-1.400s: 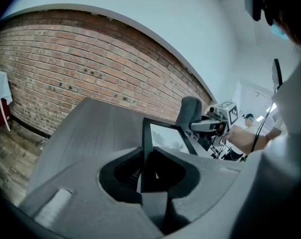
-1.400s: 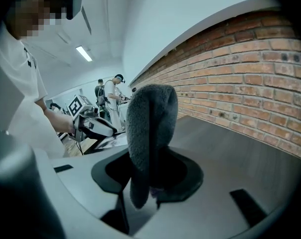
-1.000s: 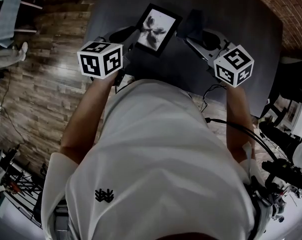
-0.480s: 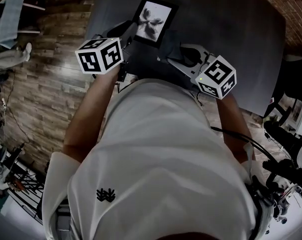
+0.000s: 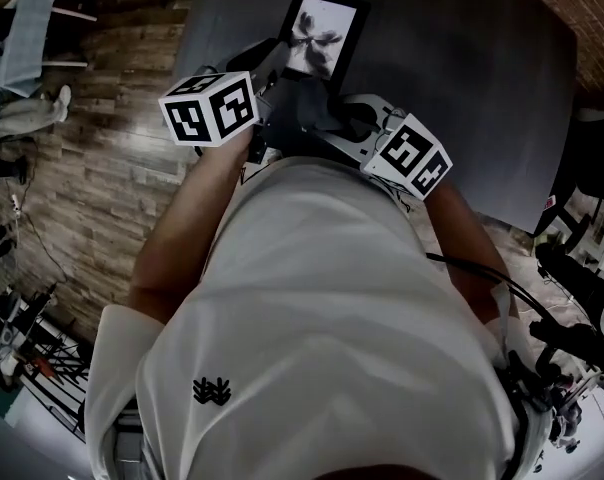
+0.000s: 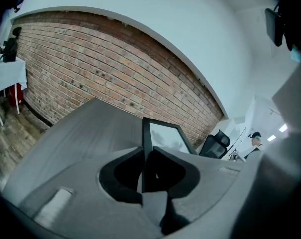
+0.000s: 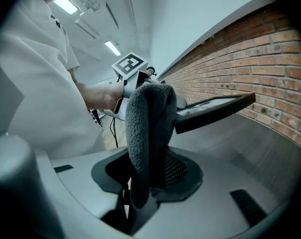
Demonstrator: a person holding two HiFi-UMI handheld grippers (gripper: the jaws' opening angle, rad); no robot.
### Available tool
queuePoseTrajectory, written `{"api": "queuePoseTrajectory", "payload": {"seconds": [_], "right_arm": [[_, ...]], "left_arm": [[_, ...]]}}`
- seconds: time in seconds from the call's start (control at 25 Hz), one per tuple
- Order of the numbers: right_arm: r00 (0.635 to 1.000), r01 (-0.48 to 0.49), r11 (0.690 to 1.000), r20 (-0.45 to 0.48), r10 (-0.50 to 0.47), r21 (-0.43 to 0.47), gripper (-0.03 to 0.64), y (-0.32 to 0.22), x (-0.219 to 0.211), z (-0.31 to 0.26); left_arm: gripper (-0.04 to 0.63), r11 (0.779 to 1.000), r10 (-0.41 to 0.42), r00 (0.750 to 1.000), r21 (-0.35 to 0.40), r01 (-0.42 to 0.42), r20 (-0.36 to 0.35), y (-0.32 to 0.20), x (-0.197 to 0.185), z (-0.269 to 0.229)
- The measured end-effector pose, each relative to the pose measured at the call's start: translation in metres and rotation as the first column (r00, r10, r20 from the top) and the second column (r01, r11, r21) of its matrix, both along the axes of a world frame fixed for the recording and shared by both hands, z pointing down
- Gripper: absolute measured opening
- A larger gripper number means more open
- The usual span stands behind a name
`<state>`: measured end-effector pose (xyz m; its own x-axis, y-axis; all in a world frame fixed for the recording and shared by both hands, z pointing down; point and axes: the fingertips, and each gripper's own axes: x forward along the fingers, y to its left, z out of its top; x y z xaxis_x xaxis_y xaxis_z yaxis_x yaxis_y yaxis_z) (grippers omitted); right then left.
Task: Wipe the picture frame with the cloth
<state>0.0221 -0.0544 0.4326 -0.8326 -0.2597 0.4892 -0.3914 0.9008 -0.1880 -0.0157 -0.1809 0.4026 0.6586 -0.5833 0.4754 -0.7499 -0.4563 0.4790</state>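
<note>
A black picture frame (image 5: 320, 36) with a flower print is held over the dark table (image 5: 462, 68). My left gripper (image 5: 275, 65) is shut on its near left edge; in the left gripper view the frame (image 6: 163, 135) stands edge-on between the closed jaws of the left gripper (image 6: 146, 159). My right gripper (image 5: 320, 120) is shut on a dark grey cloth (image 5: 304, 108), just below the frame's near edge. In the right gripper view the cloth (image 7: 146, 126) hangs from the right gripper (image 7: 149, 176), beside the frame (image 7: 215, 109). Whether cloth and frame touch is unclear.
A brick wall (image 6: 105, 68) runs behind the table. Wooden floor (image 5: 92, 178) lies to the left, with a white side table (image 5: 27, 28) at the far left. Cables and stands (image 5: 562, 358) crowd the lower right. An office chair (image 6: 214, 144) stands beyond the table.
My right gripper has swung left with the cloth, from the frame's right side to just below its near edge. The left gripper and frame have shifted slightly.
</note>
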Motion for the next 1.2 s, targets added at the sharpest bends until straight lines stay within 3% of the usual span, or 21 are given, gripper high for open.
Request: {"api": "queuePoseTrajectory", "payload": {"seconds": [0.36, 0.52, 0.72, 0.96, 1.08, 1.2], "right_arm": [[0.995, 0.07, 0.997, -0.079, -0.066, 0.043, 0.146, -0.007, -0.031, 0.02], [0.986, 0.122, 0.993, -0.115, -0.121, 0.003, 0.146, 0.006, -0.018, 0.035], [0.985, -0.004, 0.998, -0.173, -0.008, -0.068, 0.146, -0.017, 0.037, 0.058], [0.971, -0.238, 0.965, -0.042, 0.234, -0.115, 0.146, -0.085, 0.092, 0.021], [0.96, -0.259, 0.952, 0.06, 0.272, -0.165, 0.146, -0.104, 0.092, 0.001], [0.949, -0.212, 0.949, 0.182, 0.257, -0.232, 0.146, -0.103, 0.075, -0.015]], "left_arm": [[0.074, 1.0, -0.01, 0.999, -0.023, 0.009, -0.039, 0.008, -0.001, -0.004], [0.075, 0.999, -0.039, 0.998, 0.004, 0.039, -0.043, 0.0, -0.009, -0.015], [0.074, 0.998, -0.053, 0.998, 0.042, 0.055, -0.036, -0.007, -0.028, -0.029], [0.074, 0.999, -0.024, 0.998, 0.039, 0.026, -0.052, 0.007, -0.013, -0.028], [0.074, 0.999, 0.007, 0.996, 0.033, -0.004, -0.085, 0.012, -0.005, -0.026], [0.074, 0.999, 0.02, 0.995, 0.028, -0.018, -0.103, 0.015, -0.001, -0.026]]}}
